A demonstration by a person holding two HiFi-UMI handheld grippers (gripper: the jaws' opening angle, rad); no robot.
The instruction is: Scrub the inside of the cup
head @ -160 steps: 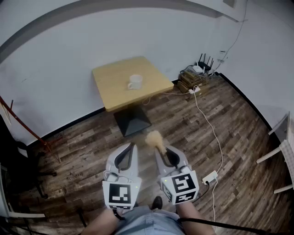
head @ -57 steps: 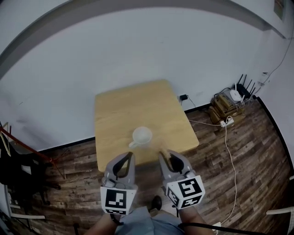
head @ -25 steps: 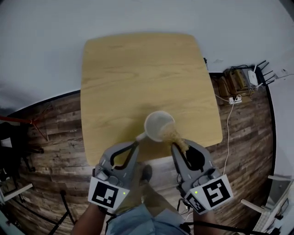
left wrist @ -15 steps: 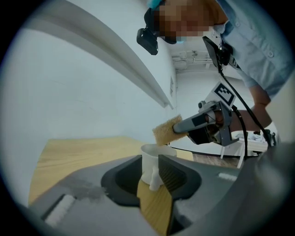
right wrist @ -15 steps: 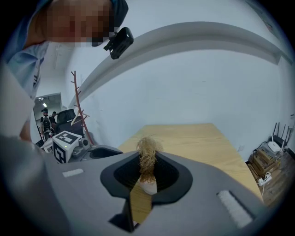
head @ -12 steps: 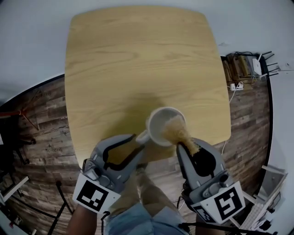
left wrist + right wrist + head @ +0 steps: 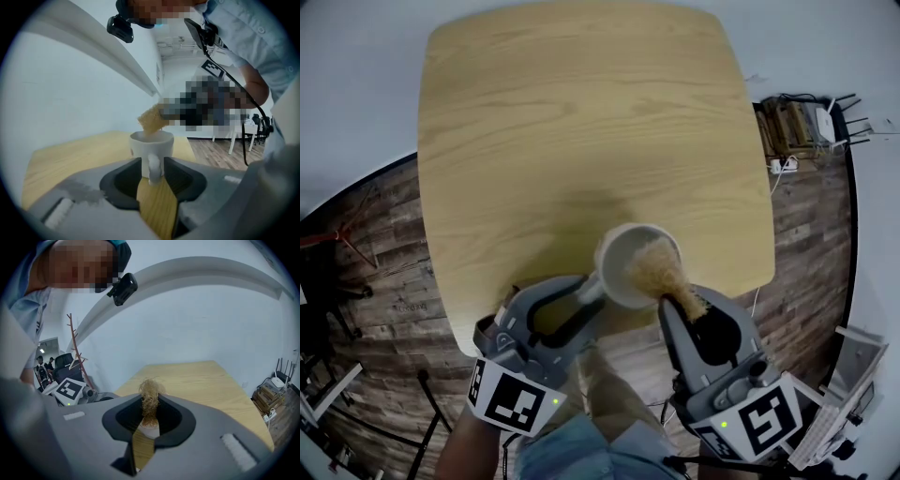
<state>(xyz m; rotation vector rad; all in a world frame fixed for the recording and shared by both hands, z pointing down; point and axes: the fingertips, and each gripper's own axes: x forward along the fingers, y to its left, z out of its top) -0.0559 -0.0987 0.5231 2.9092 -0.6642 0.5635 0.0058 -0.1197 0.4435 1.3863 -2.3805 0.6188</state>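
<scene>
A white cup [image 7: 637,265] stands near the front edge of the light wooden table [image 7: 562,112], its handle pointing at me. My left gripper [image 7: 589,298] straddles that handle [image 7: 153,168]. Its jaws are opening, with a gap on each side of the handle. My right gripper [image 7: 689,305] is shut on a tan fibrous scrubber [image 7: 654,270], whose bushy head sits over the cup's right rim and dips into its mouth. In the right gripper view the scrubber [image 7: 150,399] rises between the jaws and hides most of the cup [image 7: 149,431].
The cup sits close to the table's near edge, with wood-plank floor below. A router, boxes and cables [image 7: 811,117] lie on the floor at the right by the white wall. A coat stand [image 7: 77,348] and a chair are off to the left.
The left jaws have spread apart around the cup's handle. The scrubber head has come forward over the cup's rim. The view has moved in closer over the table.
</scene>
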